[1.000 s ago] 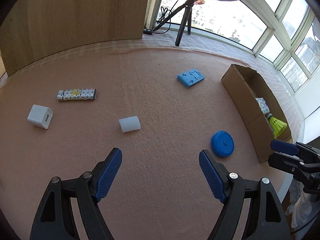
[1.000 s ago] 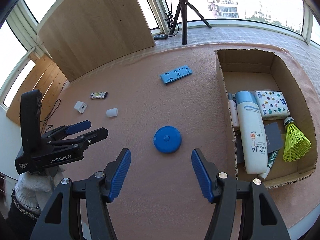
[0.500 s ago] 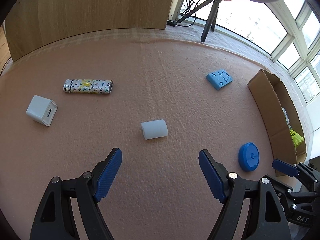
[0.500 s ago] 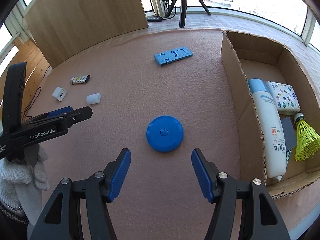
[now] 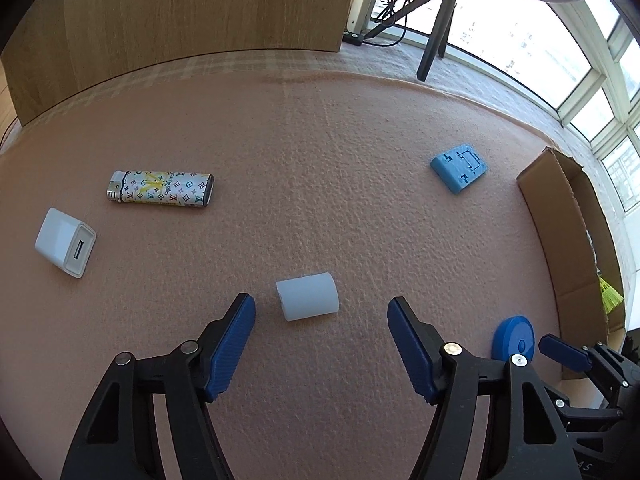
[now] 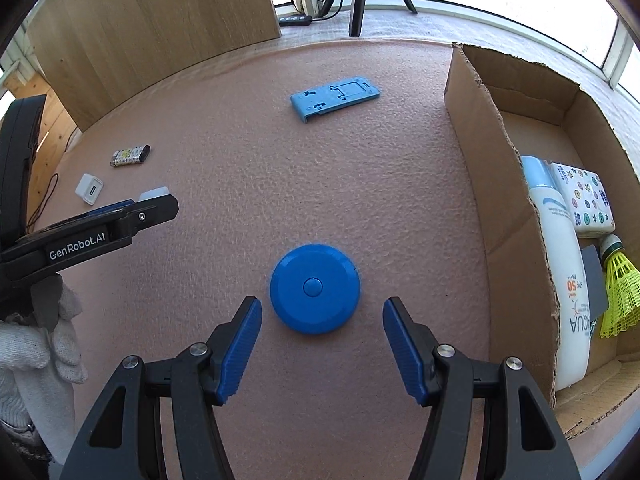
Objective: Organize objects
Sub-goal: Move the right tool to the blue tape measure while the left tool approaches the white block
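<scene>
Both grippers are sitting lower over the pink mat than a second ago, so the white cap and the blue round disc are filling more of their views. Jaws of the left gripper have just been closing a little, yet they are standing apart, with the cap lying on its side just ahead of the tips and touching neither pad. Jaws of the right gripper are gaping too, the disc lying flat in front of them, untouched.

Only the left wrist view is showing the patterned lighter and white charger block clearly; in the right wrist view they are tiny. Only the right wrist view is looking into the cardboard box, where a sunscreen bottle, a spotted packet and a yellow shuttlecock are lying. A blue flat stand is lying well apart from both grippers, near the box.

From the left wrist view the disc is being partly covered by the gripper finger, and the box is running off the edge. A white-gloved hand is holding the left gripper, cut off at the frame's side
</scene>
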`<state>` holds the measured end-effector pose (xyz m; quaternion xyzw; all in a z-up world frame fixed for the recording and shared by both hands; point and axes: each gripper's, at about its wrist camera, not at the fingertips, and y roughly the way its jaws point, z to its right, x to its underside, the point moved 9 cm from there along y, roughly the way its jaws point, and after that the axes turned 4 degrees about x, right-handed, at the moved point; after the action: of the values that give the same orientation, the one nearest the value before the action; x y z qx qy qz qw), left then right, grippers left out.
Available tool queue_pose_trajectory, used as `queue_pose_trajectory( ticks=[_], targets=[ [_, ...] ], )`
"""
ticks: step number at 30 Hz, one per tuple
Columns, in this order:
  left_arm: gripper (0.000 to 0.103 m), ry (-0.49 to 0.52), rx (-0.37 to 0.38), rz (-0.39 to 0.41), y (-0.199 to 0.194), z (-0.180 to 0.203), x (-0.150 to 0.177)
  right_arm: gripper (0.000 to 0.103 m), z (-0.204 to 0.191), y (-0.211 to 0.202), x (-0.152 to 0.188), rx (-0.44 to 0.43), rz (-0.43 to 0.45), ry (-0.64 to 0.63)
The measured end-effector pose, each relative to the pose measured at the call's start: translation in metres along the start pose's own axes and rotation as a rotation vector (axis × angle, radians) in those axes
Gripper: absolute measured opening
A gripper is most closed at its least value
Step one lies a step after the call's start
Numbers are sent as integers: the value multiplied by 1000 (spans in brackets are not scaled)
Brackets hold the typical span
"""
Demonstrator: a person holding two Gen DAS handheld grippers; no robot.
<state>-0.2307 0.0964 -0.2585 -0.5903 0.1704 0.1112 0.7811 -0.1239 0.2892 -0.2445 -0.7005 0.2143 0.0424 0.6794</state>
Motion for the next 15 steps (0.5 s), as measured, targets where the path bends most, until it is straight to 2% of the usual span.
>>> queue_pose_trajectory(
  ticks=[10,13,15],
  targets=[
    [64,2,7,0,2,0,-1,59,2,8,-4,16,-10,-14],
    [56,-4,8,6,2,-3,-3,59,1,11,-5,15,-14,-19],
    [54,-4,9,5,3,-4,-4,59,1,12,-6,22,-11,-28]
  ],
)
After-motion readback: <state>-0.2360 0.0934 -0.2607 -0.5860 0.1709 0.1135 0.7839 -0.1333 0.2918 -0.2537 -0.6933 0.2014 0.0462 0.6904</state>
